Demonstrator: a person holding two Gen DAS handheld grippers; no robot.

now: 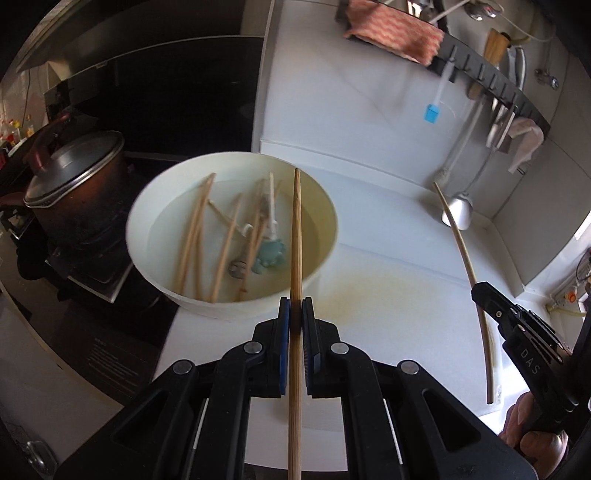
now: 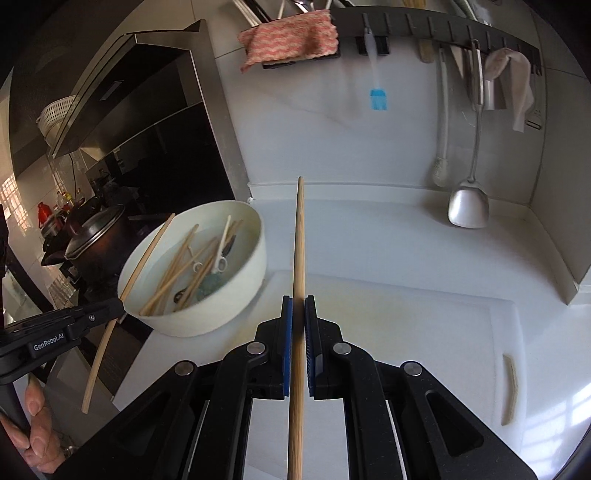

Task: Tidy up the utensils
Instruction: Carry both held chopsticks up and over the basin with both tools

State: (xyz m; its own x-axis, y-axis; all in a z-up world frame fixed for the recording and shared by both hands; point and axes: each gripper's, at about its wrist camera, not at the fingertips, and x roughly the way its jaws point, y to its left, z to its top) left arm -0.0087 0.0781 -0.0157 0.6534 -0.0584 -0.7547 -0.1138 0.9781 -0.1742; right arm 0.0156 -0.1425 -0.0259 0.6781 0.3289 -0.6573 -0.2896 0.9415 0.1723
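White counter [image 2: 369,236] fills most of both views, w/ a white cutting board [image 2: 424,332] lying on it. We see the board's far and right edges only from the right wrist, plus a short tan strip [image 2: 511,387] near its right edge; the left wrist view doesn't show either.

Left wrist view gives the closer look at the dark lidded pot [image 1: 74,192] on the stove, just beside the white bowl [image 1: 325,206]. The bowl sits at the counter's left edge, holding water, more chopsticks and a few small utensils, blurred.

Open room: bare counter betw. bowl and the back wall, where a steel spatula [image 2: 468,206] and blue brush [image 2: 378,98] hang from a black rail [image 2: 443,26].

Our left gripper [image 1: 295,310] is clamped on one bamboo chopstick [image 1: 296,236], its tip up over the bowl's near rim. Our right gripper [image 2: 298,310] is clamped on a second chopstick [image 2: 299,240], tip over bare counter right of the bowl. Each wrist view also catches the other gripper from the side, chopstick sticking out both ends, fingers [image 2: 37,435] wrapped on the handle.
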